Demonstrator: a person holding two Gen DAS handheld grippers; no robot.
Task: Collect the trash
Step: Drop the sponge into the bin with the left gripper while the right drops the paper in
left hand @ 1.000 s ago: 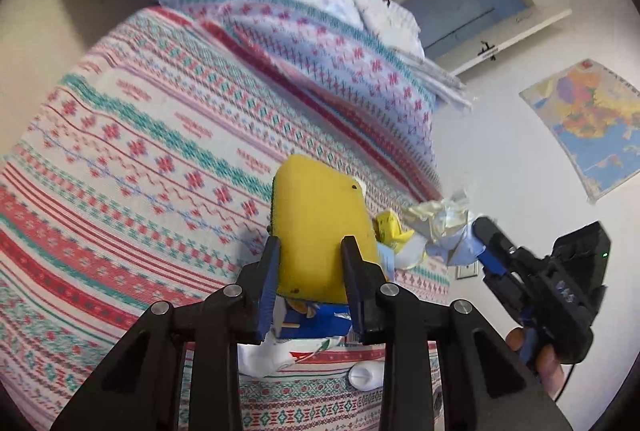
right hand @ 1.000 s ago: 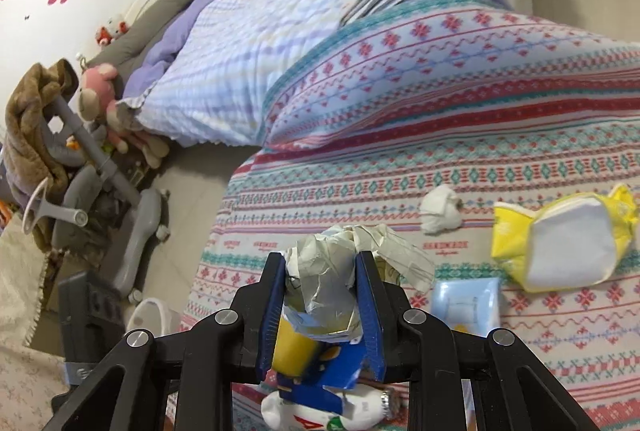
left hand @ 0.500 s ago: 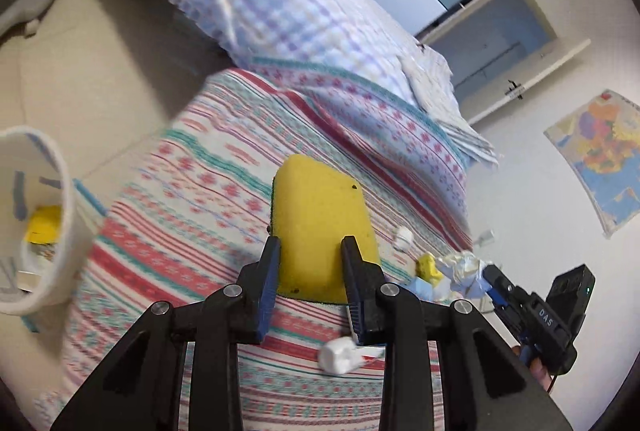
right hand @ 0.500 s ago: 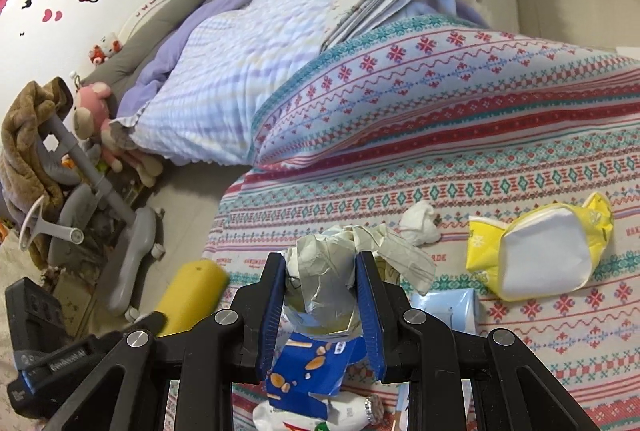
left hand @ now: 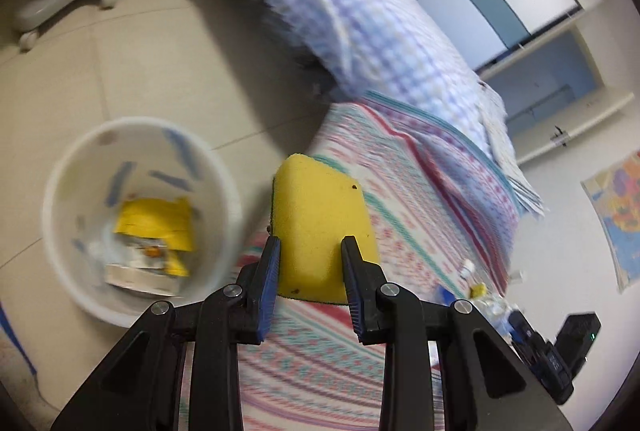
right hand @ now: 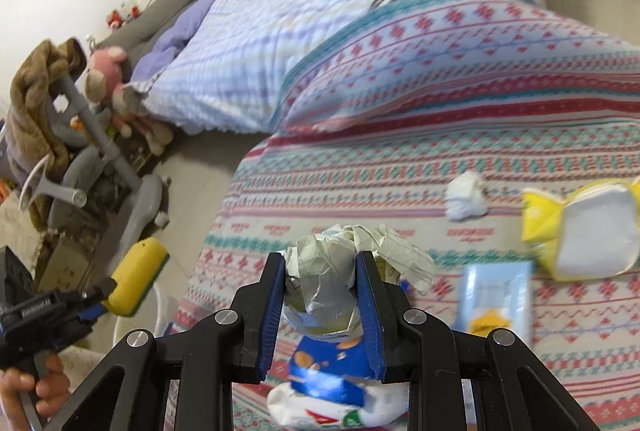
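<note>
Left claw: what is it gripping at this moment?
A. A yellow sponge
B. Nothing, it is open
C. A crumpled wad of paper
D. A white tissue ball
A. The left claw is shut on the yellow sponge, held up near the white bin on the floor; the crumpled paper sits in the right claw instead.

My left camera looks along its fingers, down past the bed's edge at the floor and the white bin [left hand: 140, 215], close below. My right camera faces across the patterned blanket [right hand: 440, 151] from just above it. Both views share that blanket, and the right one catches my left gripper [right hand: 100, 301] at its lower left.
</note>
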